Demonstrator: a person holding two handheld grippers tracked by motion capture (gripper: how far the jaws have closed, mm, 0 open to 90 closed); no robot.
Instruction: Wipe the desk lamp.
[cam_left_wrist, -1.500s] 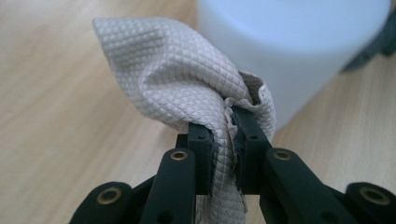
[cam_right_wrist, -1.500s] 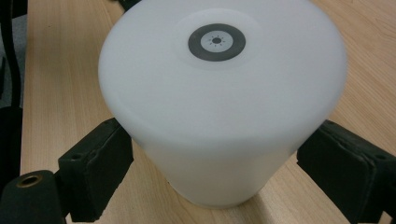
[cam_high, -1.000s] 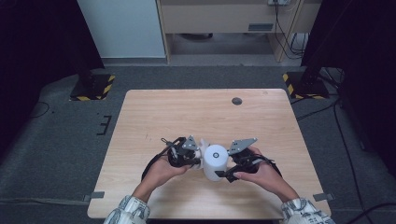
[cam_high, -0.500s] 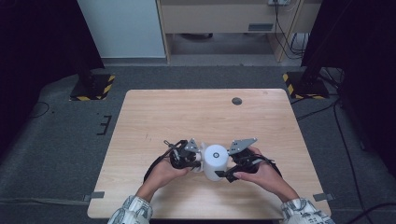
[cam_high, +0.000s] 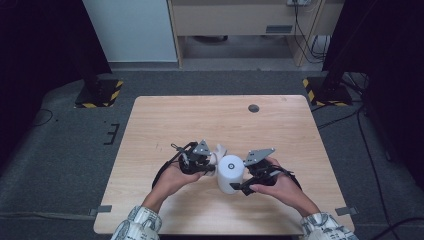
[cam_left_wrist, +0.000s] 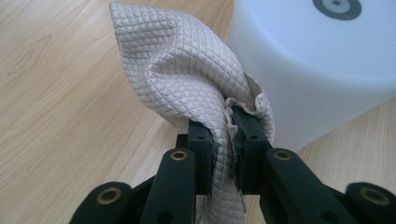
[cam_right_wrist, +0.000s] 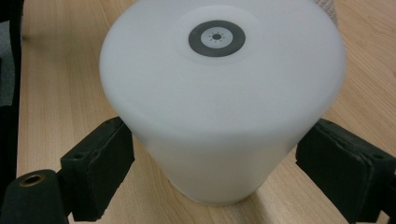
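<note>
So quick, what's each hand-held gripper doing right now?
Left hand-held gripper: shut on the quilted beige cloth.
Right hand-held gripper: jaws wide, clamped on the white lamp.

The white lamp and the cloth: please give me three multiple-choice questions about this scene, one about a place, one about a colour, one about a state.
1. Where does the white lamp stand?
A. at the table's far edge
B. between the two grippers
C. on the floor

2. What colour is the quilted cloth?
A. beige
B. red
C. dark blue

3. How is the left gripper?
A. wide open
B. shut on the lamp
C. shut on the cloth

Answers:
1 B, since the high view shows it between the left gripper and the right gripper.
2 A, as the left gripper view shows.
3 C, because the cloth is pinched between its jaws.
</note>
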